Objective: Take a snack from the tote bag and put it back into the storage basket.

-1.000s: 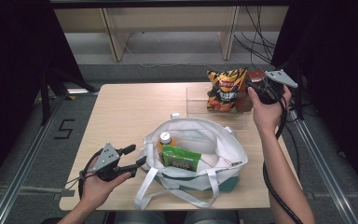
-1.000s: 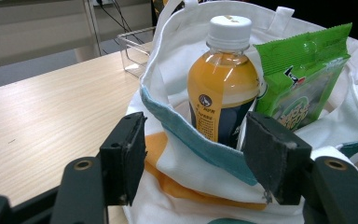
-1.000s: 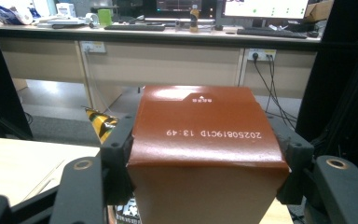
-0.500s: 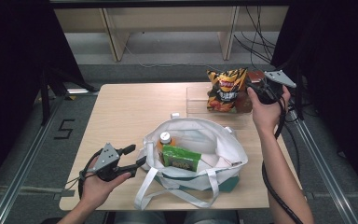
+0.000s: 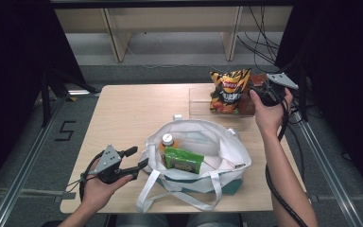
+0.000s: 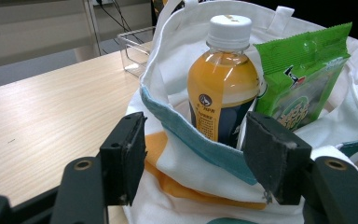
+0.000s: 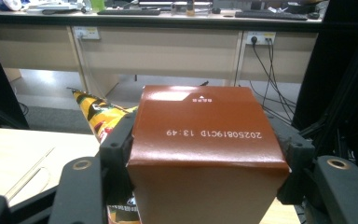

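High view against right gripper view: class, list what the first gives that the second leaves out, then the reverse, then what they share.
High view: the white tote bag on the table, with an orange drink bottle and a green packet inside, and the left hand-held gripper open at the bag's rim.
Right gripper view: the date code printed on the box top, and wall sockets behind.
Shared: the brown box between the right hand-held gripper jaws, and the chip bag beside it.
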`<control>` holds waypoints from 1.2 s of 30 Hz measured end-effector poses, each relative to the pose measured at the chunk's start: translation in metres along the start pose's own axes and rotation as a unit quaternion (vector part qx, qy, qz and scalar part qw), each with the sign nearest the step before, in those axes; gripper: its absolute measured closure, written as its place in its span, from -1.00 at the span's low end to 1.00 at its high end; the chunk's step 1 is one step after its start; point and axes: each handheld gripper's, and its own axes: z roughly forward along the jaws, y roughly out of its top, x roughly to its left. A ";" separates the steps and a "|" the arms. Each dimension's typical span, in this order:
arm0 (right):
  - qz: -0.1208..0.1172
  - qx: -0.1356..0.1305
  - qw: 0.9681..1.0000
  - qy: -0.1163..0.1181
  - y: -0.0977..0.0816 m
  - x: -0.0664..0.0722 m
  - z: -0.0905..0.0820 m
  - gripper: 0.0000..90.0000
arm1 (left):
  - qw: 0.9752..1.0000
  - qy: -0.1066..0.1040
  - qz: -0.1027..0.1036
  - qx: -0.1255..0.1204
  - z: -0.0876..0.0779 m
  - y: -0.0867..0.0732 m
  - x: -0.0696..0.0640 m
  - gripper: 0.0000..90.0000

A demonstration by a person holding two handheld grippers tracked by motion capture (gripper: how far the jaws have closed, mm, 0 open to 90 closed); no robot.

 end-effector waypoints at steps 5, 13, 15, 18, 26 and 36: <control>-0.006 0.001 1.000 -0.001 0.000 0.000 0.003 -0.15 | 1.000 0.000 0.000 -0.001 0.000 0.000 0.000 -0.15; 0.003 0.010 1.000 0.000 -0.004 -0.001 0.009 -0.16 | 1.000 0.000 -0.001 0.000 0.000 0.000 0.000 -0.15; 0.000 0.009 1.000 0.000 -0.004 -0.003 0.010 -0.16 | 1.000 0.000 -0.001 0.001 0.000 0.000 0.001 -0.15; -0.002 0.012 1.000 0.000 -0.004 -0.003 0.011 -0.16 | 1.000 -0.001 -0.002 0.001 0.001 0.000 0.000 -0.15; -0.002 0.019 1.000 0.003 -0.004 -0.004 0.016 -0.16 | 1.000 -0.001 -0.002 0.001 0.000 0.000 0.000 -0.15; 0.001 0.021 1.000 0.004 -0.008 -0.005 0.020 -0.16 | 1.000 -0.001 -0.001 0.002 0.000 0.000 0.000 -0.15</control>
